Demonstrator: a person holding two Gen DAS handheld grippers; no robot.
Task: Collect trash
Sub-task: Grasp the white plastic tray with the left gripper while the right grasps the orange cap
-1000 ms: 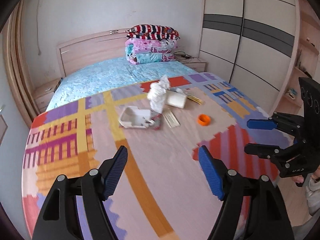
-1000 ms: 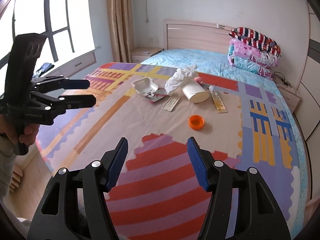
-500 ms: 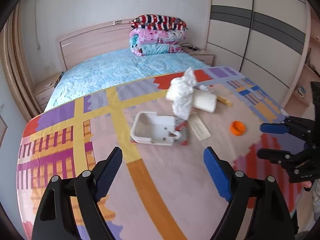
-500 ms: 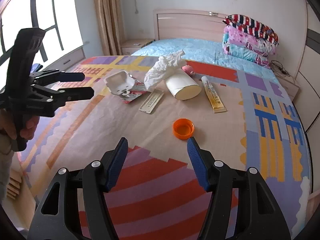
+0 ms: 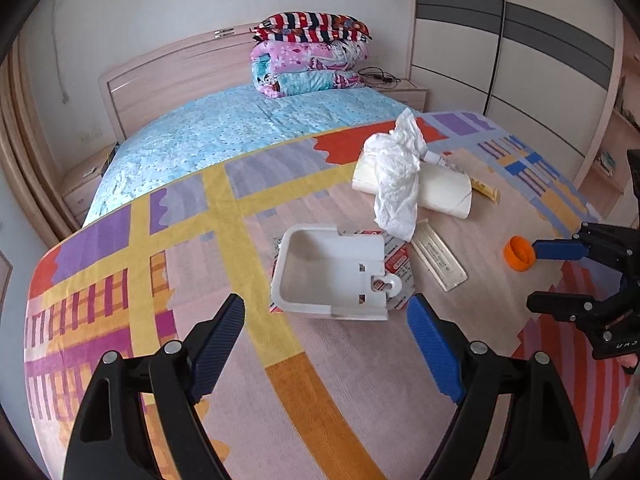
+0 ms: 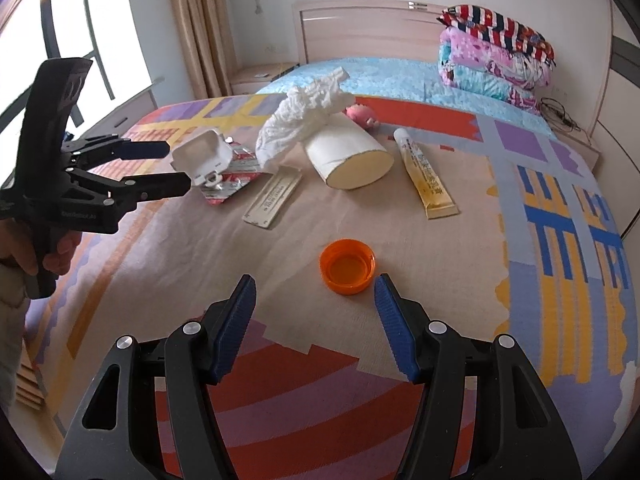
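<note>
A bed fills both views, covered by a patchwork blanket [image 5: 200, 280] of coloured blocks over a pale blue sheet, with a wooden headboard [image 5: 168, 76] and folded quilts [image 5: 308, 56] at the upper centre of the left view and a wardrobe [image 5: 520, 52] at the upper right; a curtain [image 6: 200, 28] and a window are seen at the upper left of the right view. The trash is gathered at mid-frame on the blanket. A white plastic tray [image 5: 332, 276] lies open side up and appears empty, resting on a red-and-silver foil packet [image 5: 398, 268]. A paper cup [image 6: 348, 152] lies on its side, mouth toward the lower right of the right view, with crumpled tissue [image 6: 308, 114] draped over it. A flat strip [image 6: 274, 196] and a yellow tube [image 6: 426, 174] lie lengthwise, running from upper to lower frame. An orange cap [image 6: 347, 266], hollow side up, is seen just ahead of the right gripper [image 6: 316, 308], whose jaws are spread and empty. The left gripper [image 5: 326, 332] is likewise spread wide, holding nothing, just short of the tray.
</note>
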